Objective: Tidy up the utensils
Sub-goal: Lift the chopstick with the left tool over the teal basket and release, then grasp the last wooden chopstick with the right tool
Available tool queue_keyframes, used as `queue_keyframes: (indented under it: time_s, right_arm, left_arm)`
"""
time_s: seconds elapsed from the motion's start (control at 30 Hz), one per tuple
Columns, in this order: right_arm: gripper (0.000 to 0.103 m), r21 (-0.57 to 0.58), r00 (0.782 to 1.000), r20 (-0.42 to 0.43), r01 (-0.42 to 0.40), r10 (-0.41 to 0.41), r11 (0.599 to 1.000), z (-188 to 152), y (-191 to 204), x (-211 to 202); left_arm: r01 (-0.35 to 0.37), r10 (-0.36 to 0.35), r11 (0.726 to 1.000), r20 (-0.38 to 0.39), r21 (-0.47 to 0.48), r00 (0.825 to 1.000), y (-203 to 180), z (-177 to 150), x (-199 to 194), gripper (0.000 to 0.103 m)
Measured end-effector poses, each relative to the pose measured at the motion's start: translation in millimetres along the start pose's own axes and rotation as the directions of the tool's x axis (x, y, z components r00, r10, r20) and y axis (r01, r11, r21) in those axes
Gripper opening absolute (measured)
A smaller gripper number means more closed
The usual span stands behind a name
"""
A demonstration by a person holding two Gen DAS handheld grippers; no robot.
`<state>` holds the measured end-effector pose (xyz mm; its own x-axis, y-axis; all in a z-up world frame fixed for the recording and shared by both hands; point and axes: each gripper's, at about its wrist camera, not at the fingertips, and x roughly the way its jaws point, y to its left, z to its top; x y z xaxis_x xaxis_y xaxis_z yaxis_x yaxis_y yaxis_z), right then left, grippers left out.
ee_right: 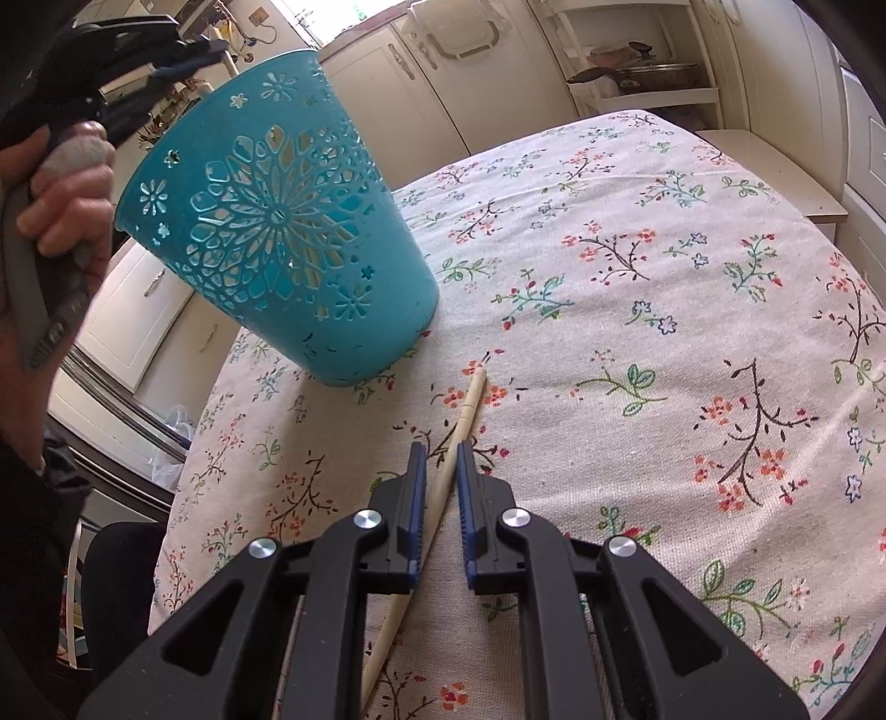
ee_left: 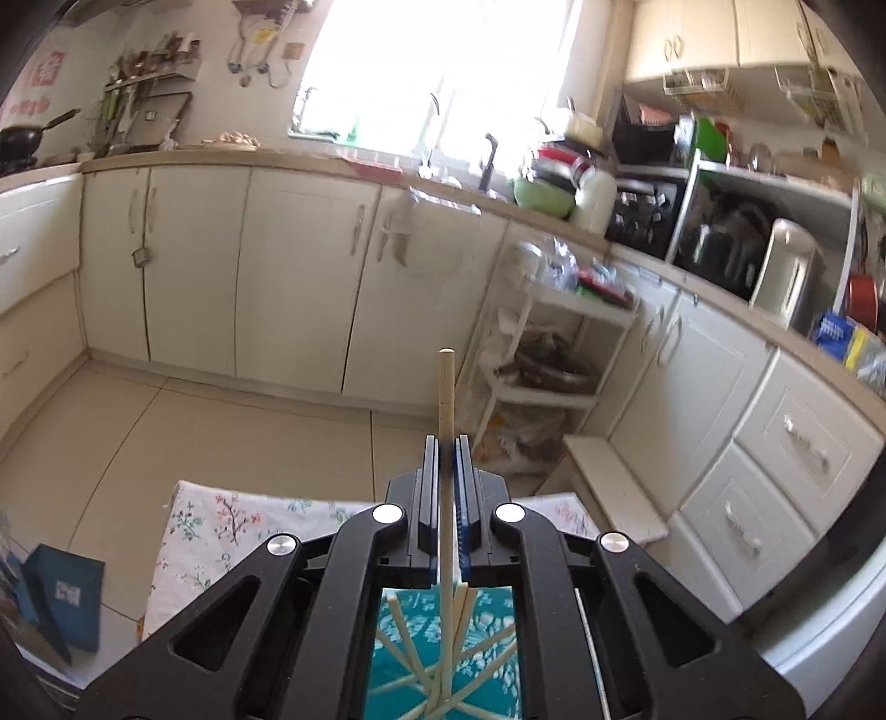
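My left gripper (ee_left: 446, 443) is shut on a wooden chopstick (ee_left: 446, 387) and holds it upright over the teal basket (ee_left: 493, 626), where several more chopsticks (ee_left: 410, 642) lie crossed inside. In the right wrist view the teal perforated basket (ee_right: 277, 221) stands on the floral tablecloth (ee_right: 637, 332), with the left gripper (ee_right: 183, 52) above its rim at upper left. My right gripper (ee_right: 441, 448) is open, its jaws on either side of a wooden chopstick (ee_right: 465, 415) that lies on the cloth in front of the basket.
The table edge (ee_right: 183, 443) drops off to the left of the basket. Kitchen cabinets (ee_left: 277, 266) and a cluttered counter (ee_left: 720, 232) lie beyond the table. A white shelf rack (ee_left: 542, 354) stands on the floor by the table's far side.
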<state>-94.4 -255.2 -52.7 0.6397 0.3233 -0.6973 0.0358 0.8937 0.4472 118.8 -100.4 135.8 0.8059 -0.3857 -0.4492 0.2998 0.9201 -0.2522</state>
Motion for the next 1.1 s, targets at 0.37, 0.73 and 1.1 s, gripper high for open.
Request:
queue_keyframes:
  time_s: [0.37, 0.73, 1.1]
  right_arm:
    - [0.02, -0.032, 1.0, 0.002, 0.007, -0.007, 0.999, -1.5, 8.3, 0.3]
    - [0.023, -0.13, 0.988, 0.013, 0.156, -0.156, 0.979, -4.6, 34.8, 3.4]
    - [0.014, -0.349, 0.965, -0.009, 0.244, -0.263, 0.905, -13.4, 71.4, 16.5]
  left_arm:
    - [-0.094, 0.102, 0.986, -0.047, 0.141, 0.994, 5.5, -30.0, -36.3, 0.05]
    - [-0.368, 0.367, 0.929, 0.041, 0.032, 0.929, 82.8, -97.4, -99.1, 0.075]
    - [-0.338, 0.334, 0.941, -0.109, -0.015, 0.936, 111.3, -122.6, -82.7, 0.076]
